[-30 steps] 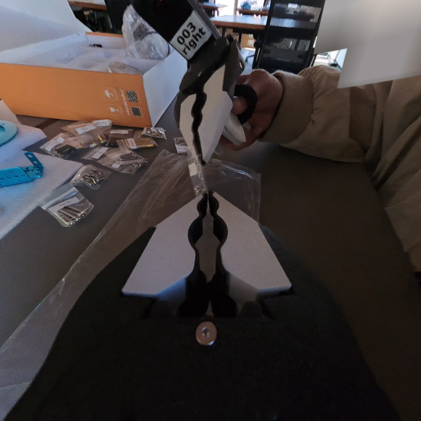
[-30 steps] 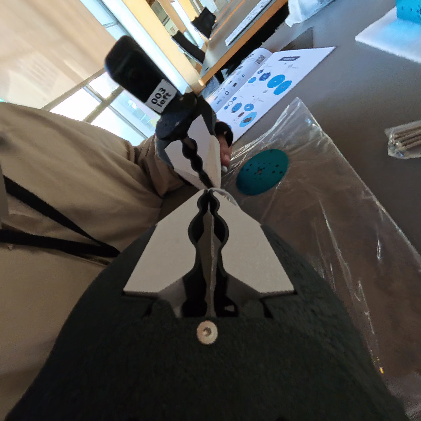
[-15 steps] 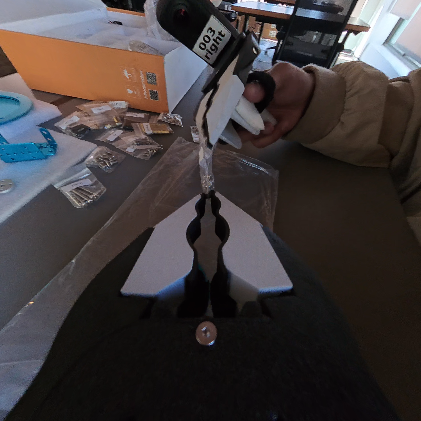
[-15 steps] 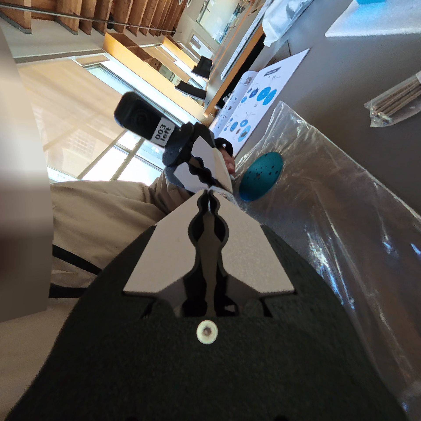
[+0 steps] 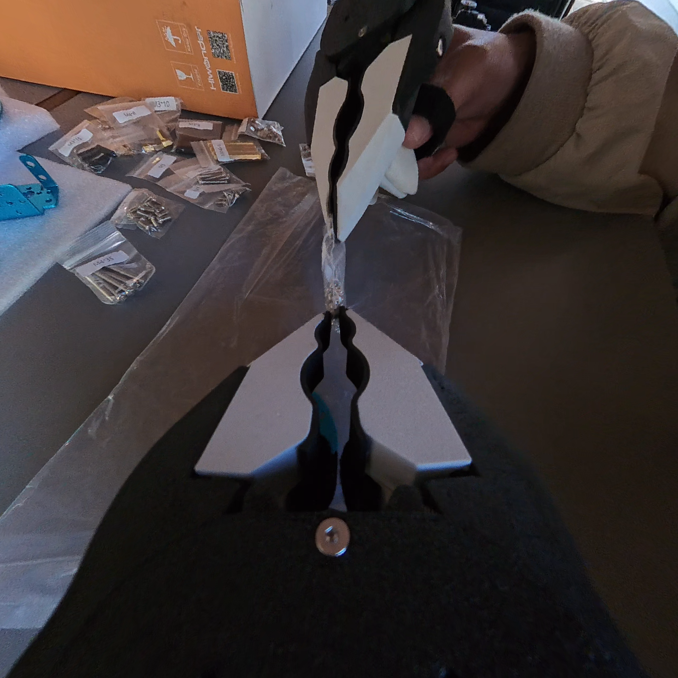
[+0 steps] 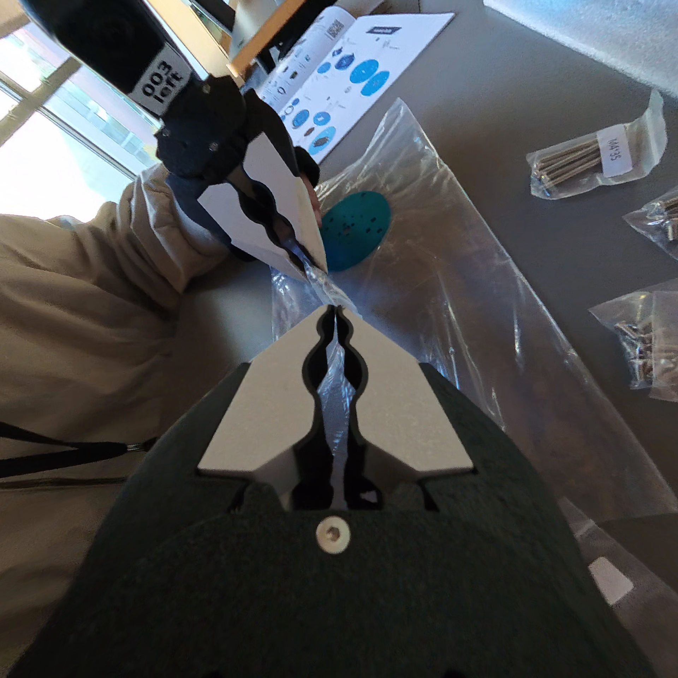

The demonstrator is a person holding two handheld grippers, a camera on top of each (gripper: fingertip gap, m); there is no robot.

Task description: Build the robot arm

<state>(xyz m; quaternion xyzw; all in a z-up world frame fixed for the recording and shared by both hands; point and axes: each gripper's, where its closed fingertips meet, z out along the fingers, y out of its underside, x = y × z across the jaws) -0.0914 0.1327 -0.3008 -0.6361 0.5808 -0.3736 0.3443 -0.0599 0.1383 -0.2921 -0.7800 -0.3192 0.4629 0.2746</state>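
A small clear plastic bag (image 5: 333, 271) with tiny metal parts in it is stretched between my two grippers above the table. My left gripper (image 5: 334, 316) is shut on its lower end. My right gripper (image 5: 332, 234) comes in from above and is shut on its other end. In the right wrist view my right gripper (image 6: 335, 310) pinches the bag (image 6: 323, 288), and my left gripper (image 6: 312, 273) grips it just beyond. A large clear plastic sheet (image 5: 257, 264) lies on the table under both. A teal perforated disc (image 6: 354, 233) lies on that sheet (image 6: 477, 293).
Several small bags of screws (image 5: 110, 273) and brass parts (image 5: 231, 150) lie at the left. An orange and white box (image 5: 128, 47) stands behind them. A blue metal bracket (image 5: 25, 194) rests on white foam. An instruction sheet (image 6: 348, 73) lies beyond the disc. A person's beige sleeve (image 5: 587, 110) is at right. The left tips stand about 7 centimeters off the teal perforated disc (image 6: 354, 233).
Both grippers have stayed shut on the small bag and moved lower toward the table. The bag is now pulled straighter and longer between them.
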